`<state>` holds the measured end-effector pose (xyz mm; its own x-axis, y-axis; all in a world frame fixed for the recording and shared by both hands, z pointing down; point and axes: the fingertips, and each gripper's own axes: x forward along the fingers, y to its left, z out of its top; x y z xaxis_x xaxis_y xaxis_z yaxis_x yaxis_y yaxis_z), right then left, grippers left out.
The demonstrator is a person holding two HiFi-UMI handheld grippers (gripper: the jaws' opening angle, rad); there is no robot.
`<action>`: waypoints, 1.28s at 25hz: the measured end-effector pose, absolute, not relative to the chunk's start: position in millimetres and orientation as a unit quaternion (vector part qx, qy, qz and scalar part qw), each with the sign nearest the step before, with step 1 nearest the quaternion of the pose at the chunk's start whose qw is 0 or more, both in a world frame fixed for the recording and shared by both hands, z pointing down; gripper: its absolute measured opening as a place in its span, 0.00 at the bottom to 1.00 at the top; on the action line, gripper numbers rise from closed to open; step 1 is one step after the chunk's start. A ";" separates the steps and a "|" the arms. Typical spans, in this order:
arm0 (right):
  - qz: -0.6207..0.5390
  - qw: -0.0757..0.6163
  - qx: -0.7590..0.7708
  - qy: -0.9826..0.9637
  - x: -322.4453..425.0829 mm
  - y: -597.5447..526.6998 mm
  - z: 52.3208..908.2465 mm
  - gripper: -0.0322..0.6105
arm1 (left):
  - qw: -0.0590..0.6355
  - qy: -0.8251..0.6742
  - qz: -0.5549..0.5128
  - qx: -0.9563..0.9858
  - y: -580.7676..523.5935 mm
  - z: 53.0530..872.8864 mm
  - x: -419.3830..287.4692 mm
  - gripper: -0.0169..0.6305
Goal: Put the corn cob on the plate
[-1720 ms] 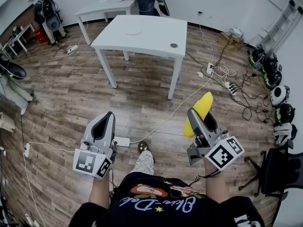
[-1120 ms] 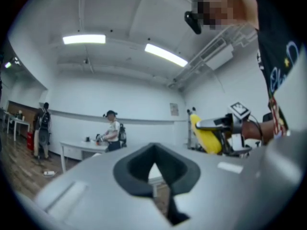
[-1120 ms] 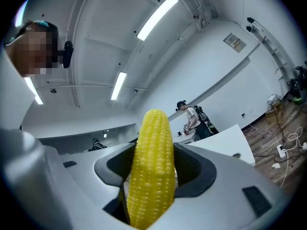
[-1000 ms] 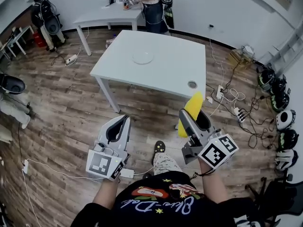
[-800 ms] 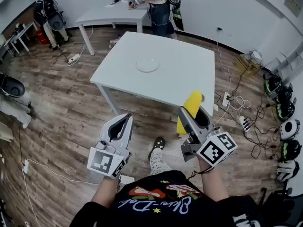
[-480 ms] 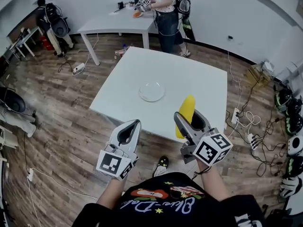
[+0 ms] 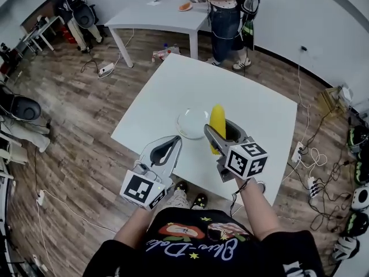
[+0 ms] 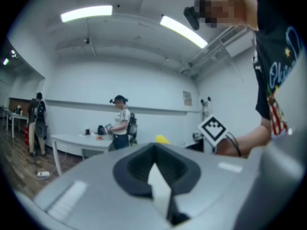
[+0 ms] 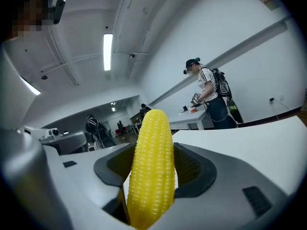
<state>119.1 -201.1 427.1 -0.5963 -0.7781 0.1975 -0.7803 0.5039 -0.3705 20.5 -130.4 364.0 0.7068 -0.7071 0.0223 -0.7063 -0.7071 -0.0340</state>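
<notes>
A yellow corn cob point(image 7: 217, 122) stands upright between the jaws of my right gripper point(image 7: 221, 134), which is shut on it. In the right gripper view the corn cob point(image 9: 150, 166) fills the gap of the right gripper point(image 9: 151, 153). A clear glass plate point(image 7: 191, 123) lies on the white table point(image 7: 253, 111), just left of the cob as seen in the head view. My left gripper point(image 7: 171, 142) hangs over the table's near edge, shut with nothing in it. In the left gripper view the left gripper point(image 8: 154, 152) shows its jaws together, with the corn tip point(image 8: 162, 139) beyond them.
A second white table point(image 7: 158, 16) stands behind, with an orange item point(image 7: 184, 6) on it and a person point(image 7: 228, 7) beside it. Wooden floor point(image 7: 86, 114) lies to the left. Chairs point(image 7: 20, 107) stand at the far left; cables and helmets point(image 7: 357, 166) lie at the right.
The table and plate have come much closer, from far ahead to right under the grippers. The corn, still gripped, now hangs over the table beside the plate. The left gripper stayed shut.
</notes>
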 end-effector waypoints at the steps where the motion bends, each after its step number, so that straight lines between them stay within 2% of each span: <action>1: 0.213 0.021 0.451 -0.866 114.1 -211.0 438.7 0.42 | 0.010 0.384 -0.012 -0.923 -134.7 364.7 18.1 0.02; 8: 0.230 0.134 0.449 -0.853 82.0 -276.9 508.9 0.42 | -0.001 0.388 -0.023 -0.921 -170.6 381.6 7.7 0.02; 16: 0.240 0.254 0.429 -0.833 50.5 -314.6 562.3 0.42 | -0.033 0.418 -0.017 -0.908 -204.9 391.2 -39.9 0.02; 23: 0.241 0.321 0.419 -0.814 40.2 -321.3 588.7 0.42 | -0.037 0.432 -0.024 -0.901 -223.9 403.3 -63.1 0.02; 32: 0.237 0.363 0.410 -0.803 37.9 -325.5 611.3 0.42 | -0.036 0.443 -0.025 -0.895 -238.3 402.0 -77.0 0.02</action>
